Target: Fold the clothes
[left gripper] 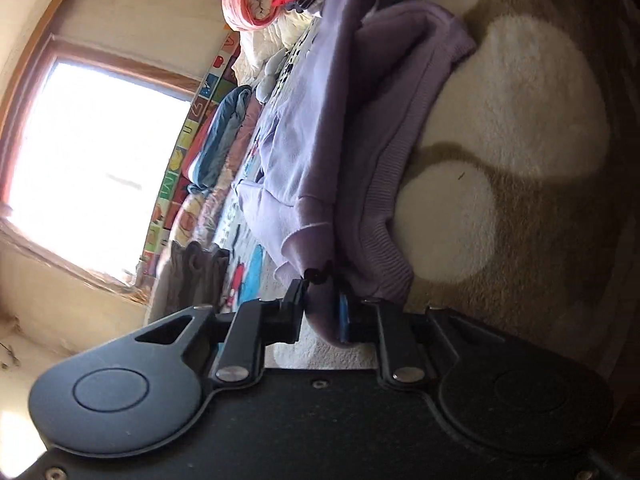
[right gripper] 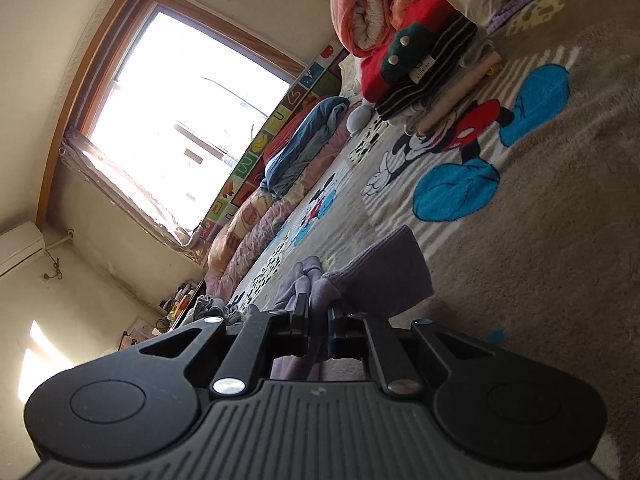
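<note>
A lilac sweatshirt (left gripper: 320,128) lies on a beige carpet with cartoon prints (left gripper: 520,120); its ribbed hem and a sleeve are folded over. My left gripper (left gripper: 324,300) is shut on a fold of the sweatshirt near the ribbed hem. In the right wrist view my right gripper (right gripper: 318,320) is shut on another part of the lilac sweatshirt (right gripper: 376,280), next to a ribbed cuff, low over the carpet (right gripper: 540,240). The rest of the garment is hidden behind the gripper body there.
A stack of folded clothes (right gripper: 432,68) stands on the carpet at the far side, beside rolled quilts (right gripper: 372,4). Bedding and a blue bundle (right gripper: 304,140) line the wall under the window (right gripper: 180,112). Grey socks (left gripper: 196,276) lie near the wall.
</note>
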The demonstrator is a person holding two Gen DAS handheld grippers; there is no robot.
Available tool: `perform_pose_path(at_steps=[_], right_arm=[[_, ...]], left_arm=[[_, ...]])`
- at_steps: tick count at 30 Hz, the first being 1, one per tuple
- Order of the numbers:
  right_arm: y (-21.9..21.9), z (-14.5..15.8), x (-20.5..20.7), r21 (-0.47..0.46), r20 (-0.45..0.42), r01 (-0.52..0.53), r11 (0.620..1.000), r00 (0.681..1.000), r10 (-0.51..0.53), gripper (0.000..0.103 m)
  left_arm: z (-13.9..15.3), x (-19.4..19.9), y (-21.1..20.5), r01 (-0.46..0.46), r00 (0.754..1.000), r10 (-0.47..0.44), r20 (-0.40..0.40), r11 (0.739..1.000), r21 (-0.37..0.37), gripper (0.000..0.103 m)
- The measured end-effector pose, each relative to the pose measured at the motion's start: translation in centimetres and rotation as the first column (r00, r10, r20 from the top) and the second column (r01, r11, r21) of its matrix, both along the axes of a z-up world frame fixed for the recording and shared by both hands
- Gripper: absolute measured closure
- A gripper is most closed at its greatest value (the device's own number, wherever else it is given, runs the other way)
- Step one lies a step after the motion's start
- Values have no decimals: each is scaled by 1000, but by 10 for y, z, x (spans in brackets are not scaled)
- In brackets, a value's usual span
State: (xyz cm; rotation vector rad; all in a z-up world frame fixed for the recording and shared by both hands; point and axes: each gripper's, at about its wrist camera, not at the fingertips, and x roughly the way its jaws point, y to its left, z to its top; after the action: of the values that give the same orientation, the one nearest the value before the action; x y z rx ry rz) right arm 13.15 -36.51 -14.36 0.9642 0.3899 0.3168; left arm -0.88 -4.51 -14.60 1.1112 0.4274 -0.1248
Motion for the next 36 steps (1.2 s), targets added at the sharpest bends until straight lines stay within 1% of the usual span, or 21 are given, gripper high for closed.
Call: perform_pose_path(at_steps=[1, 2, 3, 4, 6, 9, 10, 11, 12, 14, 16, 17, 20, 22, 24, 26, 28, 29, 32, 34, 36], right_arm=[[0, -5, -1, 7, -4, -3, 1000, 1000, 3, 92], [-1, -9, -2, 14, -7, -6, 1000, 1000, 7, 92], [-2, -10, -2, 25, 0, -9, 1000, 1000, 9, 92], [-2, -10, -2, 35, 9, -12, 999, 1000, 12, 92], [-3, -9, -2, 52, 32, -23, 998, 999, 21, 92], [-2, -9, 0, 61, 53, -47, 997, 998, 44, 92], [-2, -10, 1, 67, 55, -47, 997, 998, 44, 92], [-3, -10, 1, 73, 57, -46, 996, 997, 42, 92], [-4, -10, 2, 82, 62, -44, 996, 997, 39, 92], [-5, -10, 3, 96, 74, -43, 994, 997, 36, 92], [-6, -8, 4, 100, 88, -44, 994, 995, 35, 92], [-6, -7, 4, 102, 99, -46, 994, 994, 36, 92], [-6, 1, 3, 98, 143, -48, 994, 989, 34, 92], [-6, 6, 2, 90, 172, -49, 995, 985, 33, 93], [-7, 5, 2, 92, 169, -52, 994, 985, 36, 93], [-8, 0, 2, 90, 138, -45, 995, 990, 32, 93], [-9, -6, 3, 79, 89, -30, 996, 996, 23, 93], [-10, -10, 3, 74, 65, -23, 997, 998, 18, 93], [-12, -19, 2, 79, 17, -7, 997, 1000, 6, 93], [-13, -20, 1, 94, 26, -15, 995, 1000, 12, 93], [-13, -18, 1, 105, 53, -35, 994, 998, 29, 93]], left_arm=[[14, -1, 8, -6, 999, 4, -34, 997, -81, 84], [29, -4, 19, -15, 997, 2, -76, 985, -175, 73], [42, -6, 31, -26, 995, 0, -102, 965, -259, 62], [56, -8, 44, -49, 994, 12, -108, 937, -346, 62], [79, -6, 65, -103, 994, 71, -82, 855, -508, 64], [94, 3, 82, -175, 980, 195, -43, 735, -655, 70], [95, 10, 86, -188, 975, 217, -43, 711, -678, 73], [93, 17, 87, -202, 972, 226, -57, 696, -689, 78], [92, 24, 87, -215, 970, 235, -70, 680, -700, 79], [85, 31, 81, -206, 976, 197, -98, 671, -712, 81], [75, 29, 72, -189, 981, 157, -111, 696, -692, 84], [69, 31, 66, -181, 983, 141, -114, 720, -669, 84], [55, 32, 54, -161, 986, 95, -137, 756, -634, 85], [42, 31, 41, -154, 984, 74, -161, 808, -569, 89], [36, 33, 40, -148, 983, 62, -170, 819, -554, 97], [31, 35, 39, -141, 982, 50, -180, 829, -540, 97], [41, 35, 46, -145, 978, 25, -207, 798, -586, 97], [48, 34, 52, -140, 977, 8, -212, 775, -617, 96], [70, 38, 77, -162, 982, 39, -187, 693, -702, 91], [79, 49, 88, -178, 982, 76, -172, 668, -723, 91], [86, 64, 93, -180, 983, 100, -153, 677, -713, 91]])
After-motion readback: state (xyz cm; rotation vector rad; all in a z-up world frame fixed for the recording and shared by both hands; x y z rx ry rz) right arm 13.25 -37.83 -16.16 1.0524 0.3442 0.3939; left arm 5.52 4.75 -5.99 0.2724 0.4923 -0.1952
